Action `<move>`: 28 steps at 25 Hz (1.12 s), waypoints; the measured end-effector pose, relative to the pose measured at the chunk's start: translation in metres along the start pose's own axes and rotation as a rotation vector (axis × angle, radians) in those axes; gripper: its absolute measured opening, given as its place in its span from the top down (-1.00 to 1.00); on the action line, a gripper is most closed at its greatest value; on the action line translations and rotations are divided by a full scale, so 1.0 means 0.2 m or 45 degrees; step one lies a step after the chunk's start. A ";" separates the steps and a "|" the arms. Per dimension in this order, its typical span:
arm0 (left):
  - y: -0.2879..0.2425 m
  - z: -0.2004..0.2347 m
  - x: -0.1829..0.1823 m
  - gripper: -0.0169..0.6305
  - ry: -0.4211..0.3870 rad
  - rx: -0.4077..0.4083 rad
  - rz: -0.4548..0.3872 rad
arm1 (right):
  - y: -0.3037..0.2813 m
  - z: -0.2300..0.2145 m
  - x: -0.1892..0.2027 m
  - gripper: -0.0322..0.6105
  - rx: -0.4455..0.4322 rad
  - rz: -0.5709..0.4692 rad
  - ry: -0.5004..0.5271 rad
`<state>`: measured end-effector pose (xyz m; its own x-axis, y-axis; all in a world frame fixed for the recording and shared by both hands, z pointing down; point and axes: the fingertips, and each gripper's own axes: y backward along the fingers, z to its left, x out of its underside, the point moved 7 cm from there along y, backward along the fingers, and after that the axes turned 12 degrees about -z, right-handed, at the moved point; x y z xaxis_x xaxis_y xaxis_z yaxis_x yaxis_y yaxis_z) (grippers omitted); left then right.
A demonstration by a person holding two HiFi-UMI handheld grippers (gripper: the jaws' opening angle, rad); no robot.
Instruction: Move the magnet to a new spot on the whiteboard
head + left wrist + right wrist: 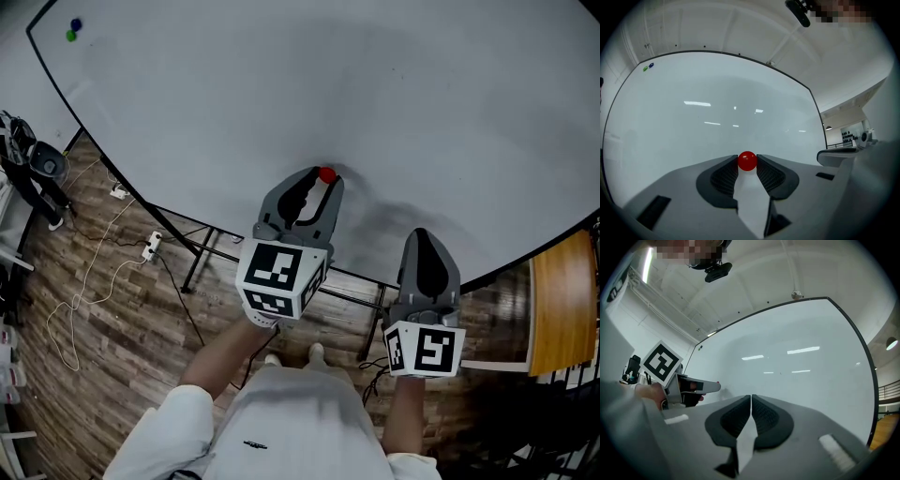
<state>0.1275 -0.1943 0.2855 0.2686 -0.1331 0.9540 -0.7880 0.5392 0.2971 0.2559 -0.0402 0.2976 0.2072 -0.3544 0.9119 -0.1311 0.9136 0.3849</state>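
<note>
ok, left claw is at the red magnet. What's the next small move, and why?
Probably ease the red magnet off the whiteboard and carry it toward a bare patch. The left claw looks closed on it, with both tips touching its sides, so the grasp seems done. The magnet sits low on the board, near its bottom edge. The right claw is shut and empty, so it plays no part here.

On whiteboard: magnet between left gripper jaws.
</note>
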 end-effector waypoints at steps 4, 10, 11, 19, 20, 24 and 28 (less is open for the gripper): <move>-0.06 0.00 -0.03 0.56 -0.026 -0.027 -0.025 | -0.02 -0.05 -0.01 0.89 0.008 -0.016 0.004; -0.11 -0.01 -0.03 0.56 -0.050 -0.062 -0.026 | -0.04 -0.10 0.01 0.89 0.011 -0.025 -0.004; -0.11 -0.01 -0.02 0.56 -0.053 -0.067 -0.022 | -0.05 -0.10 0.02 0.89 0.009 -0.026 -0.006; -0.12 -0.03 -0.01 0.56 -0.076 -0.130 -0.022 | -0.06 -0.10 0.03 0.89 0.005 -0.033 -0.027; -0.12 -0.03 -0.01 0.56 -0.079 -0.133 -0.021 | -0.06 -0.10 0.03 0.89 0.004 -0.033 -0.027; -0.11 -0.04 -0.02 0.56 -0.074 -0.119 -0.024 | -0.06 -0.09 0.03 0.89 0.003 -0.034 -0.031; -0.11 -0.03 -0.02 0.56 -0.063 -0.109 -0.019 | -0.06 -0.09 0.03 0.89 0.003 -0.031 -0.031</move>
<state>0.1469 -0.2013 0.2751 0.2511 -0.1813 0.9508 -0.7335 0.6053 0.3092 0.2757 -0.0505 0.2954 0.1865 -0.3813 0.9054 -0.1284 0.9043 0.4072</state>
